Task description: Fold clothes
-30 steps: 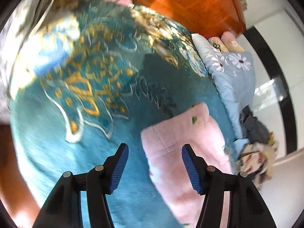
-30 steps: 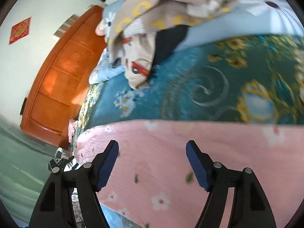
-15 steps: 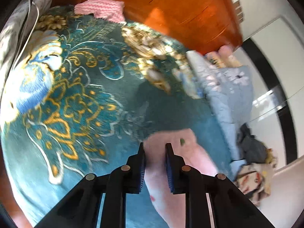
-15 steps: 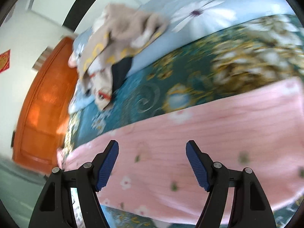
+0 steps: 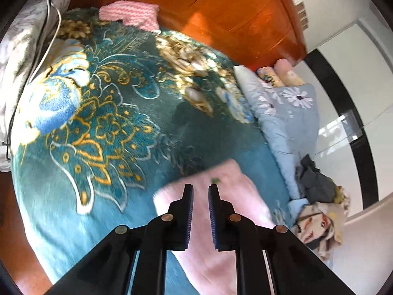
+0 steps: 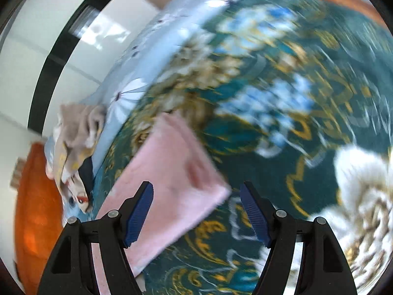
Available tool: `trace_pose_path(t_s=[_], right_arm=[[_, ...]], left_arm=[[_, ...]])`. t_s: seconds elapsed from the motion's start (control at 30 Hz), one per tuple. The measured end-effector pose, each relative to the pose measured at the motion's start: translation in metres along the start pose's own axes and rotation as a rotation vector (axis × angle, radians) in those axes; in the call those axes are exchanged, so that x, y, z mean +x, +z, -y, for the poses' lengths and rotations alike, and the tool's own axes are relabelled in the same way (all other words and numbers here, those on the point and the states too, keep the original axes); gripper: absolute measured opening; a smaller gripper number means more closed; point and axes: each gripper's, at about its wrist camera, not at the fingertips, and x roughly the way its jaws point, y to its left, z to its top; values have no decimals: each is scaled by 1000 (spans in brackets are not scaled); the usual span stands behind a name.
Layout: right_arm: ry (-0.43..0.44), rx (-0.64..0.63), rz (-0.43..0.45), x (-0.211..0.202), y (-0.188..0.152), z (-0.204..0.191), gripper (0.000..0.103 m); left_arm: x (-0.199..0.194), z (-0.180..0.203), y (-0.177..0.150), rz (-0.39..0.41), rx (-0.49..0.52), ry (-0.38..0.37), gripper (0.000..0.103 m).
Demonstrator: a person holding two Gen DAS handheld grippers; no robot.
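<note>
Since a second ago the left gripper [image 5: 200, 189] has closed from wide open to a narrow gap, and its jaws now pinch the pink garment [image 5: 226, 211] near one corner; pink cloth fills the slot between the pads and runs down under the fingers. Over the same second the right gripper [image 6: 196, 191] has swung across the bed, so its view is smeared with motion. Its jaws stand wide apart and hold nothing: a corner of the garment [image 6: 172, 172] lies between and below the pads, nearer the left finger, and seems clear of both, though the blur leaves that unsure.

Only the left view shows the wooden door [image 5: 235, 9], a pink knitted cloth [image 5: 130, 14] at the blanket's far edge and a white cable [image 5: 46, 44] trailing over grey bedding. Both views show the crumpled clothes pile [image 6: 73, 147] at the bed's edge, on a pale blue daisy-print quilt [image 6: 147, 56].

Fleecy and soft, the garment is folded to a flat rectangle with sparse small flecks. It lies on a plush teal blanket [image 5: 98, 123] patterned with gold scrolls and blue flowers.
</note>
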Motion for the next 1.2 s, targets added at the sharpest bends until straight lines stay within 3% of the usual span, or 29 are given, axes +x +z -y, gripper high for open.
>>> trace_pose_path(t_s=[0.2, 0.37, 0.43, 0.47, 0.53, 0.77, 1.03, 1.2], right_arm=[[148, 97, -26, 20, -4, 15, 74], [141, 92, -41, 39, -1, 6, 73], [144, 95, -42, 42, -1, 6, 65], [145, 97, -42, 44, -1, 6, 51], [145, 98, -45, 46, 1, 6, 40], [181, 111, -39, 46, 4, 11, 27], [232, -77, 11, 18, 11, -59, 20], [326, -220, 17, -2, 7, -122, 20]], left_arm=[[-12, 47, -53, -83, 97, -102, 32], [-6, 96, -115, -203, 227, -173, 43], [-2, 111, -140, -255, 268, -195, 44], [-1, 117, -152, -277, 282, -202, 45], [2, 128, -173, -318, 310, -213, 45], [2, 152, -214, -378, 376, -202, 47], [18, 171, -263, -464, 417, -210, 47], [27, 189, -302, -509, 530, -178, 47]])
